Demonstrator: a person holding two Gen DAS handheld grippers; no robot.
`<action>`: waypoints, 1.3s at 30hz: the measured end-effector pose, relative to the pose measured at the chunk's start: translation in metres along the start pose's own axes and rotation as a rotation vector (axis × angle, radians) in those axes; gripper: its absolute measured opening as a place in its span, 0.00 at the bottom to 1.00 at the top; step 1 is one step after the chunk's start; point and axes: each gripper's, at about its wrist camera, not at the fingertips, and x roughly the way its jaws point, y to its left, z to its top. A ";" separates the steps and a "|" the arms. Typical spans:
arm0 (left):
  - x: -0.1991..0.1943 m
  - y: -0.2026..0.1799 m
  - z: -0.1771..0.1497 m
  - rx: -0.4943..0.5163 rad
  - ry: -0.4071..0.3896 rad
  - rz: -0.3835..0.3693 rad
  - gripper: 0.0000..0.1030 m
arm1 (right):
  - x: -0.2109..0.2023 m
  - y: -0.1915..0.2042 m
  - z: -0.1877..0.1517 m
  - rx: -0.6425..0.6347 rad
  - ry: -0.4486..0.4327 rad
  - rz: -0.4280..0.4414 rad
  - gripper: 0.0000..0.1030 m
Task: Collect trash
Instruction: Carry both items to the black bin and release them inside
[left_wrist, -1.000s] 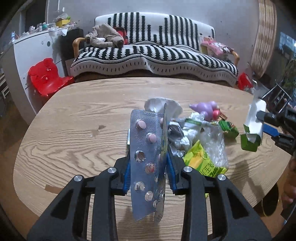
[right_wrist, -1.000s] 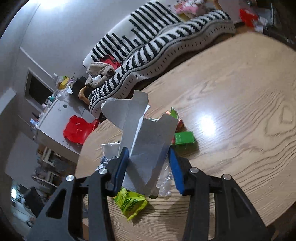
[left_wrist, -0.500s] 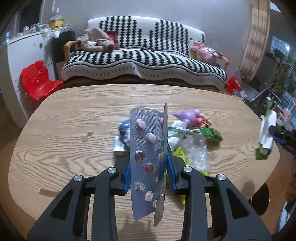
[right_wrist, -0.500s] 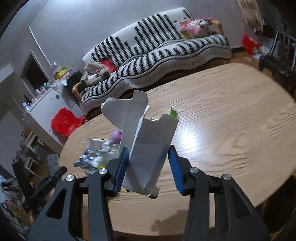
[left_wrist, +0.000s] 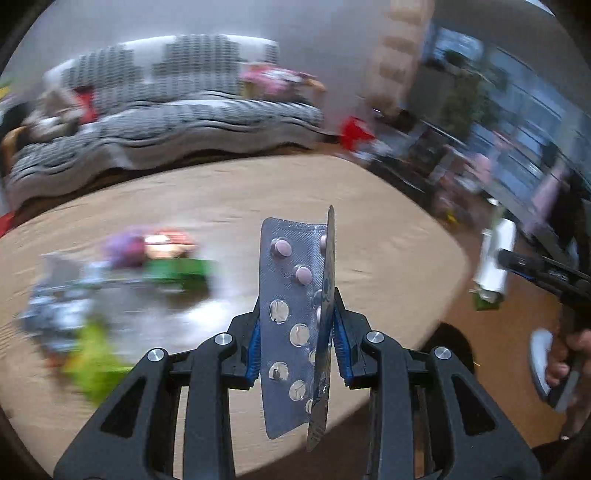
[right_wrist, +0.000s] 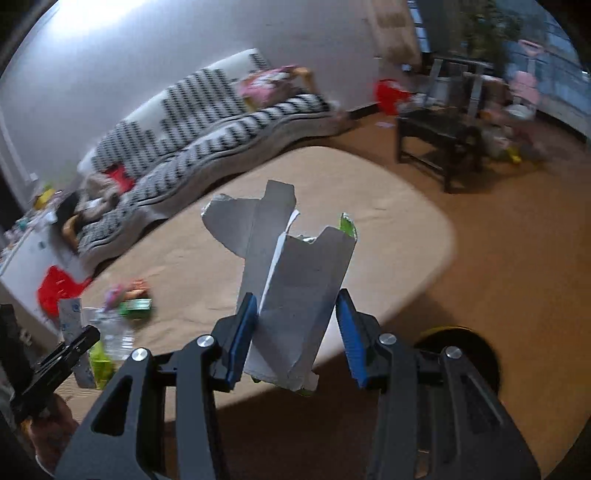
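Note:
My left gripper (left_wrist: 295, 321) is shut on silver pill blister packs (left_wrist: 291, 295), which stand upright between its blue pads. Some pockets still hold pink pills. My right gripper (right_wrist: 295, 314) is shut on a torn grey carton (right_wrist: 295, 280) with a green outer face. Both grippers hang over the right end of the wooden table (right_wrist: 369, 229). A blurred pile of trash (left_wrist: 110, 288) lies on the table to the left: a green box, a purple toy, clear plastic and a yellow-green wrapper. In the left wrist view the right gripper (left_wrist: 517, 262) shows at the far right with its carton (left_wrist: 493, 258).
A striped sofa (right_wrist: 207, 122) runs behind the table. A black low table (right_wrist: 439, 136) and clutter stand at the far right. A round dark object with a yellow rim (right_wrist: 458, 332) sits on the floor just past the table's near right edge.
Both grippers have swung right, off the trash pile and toward the table's right end. The pile now lies to the left. Both grips are unchanged.

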 end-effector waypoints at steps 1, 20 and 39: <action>0.013 -0.026 -0.003 0.037 0.018 -0.038 0.30 | -0.002 -0.018 -0.002 0.015 0.005 -0.028 0.43; 0.194 -0.272 -0.080 0.204 0.326 -0.346 0.30 | 0.003 -0.219 -0.042 0.244 0.165 -0.210 0.44; 0.214 -0.287 -0.074 0.221 0.327 -0.327 0.63 | 0.021 -0.208 -0.030 0.252 0.188 -0.253 0.70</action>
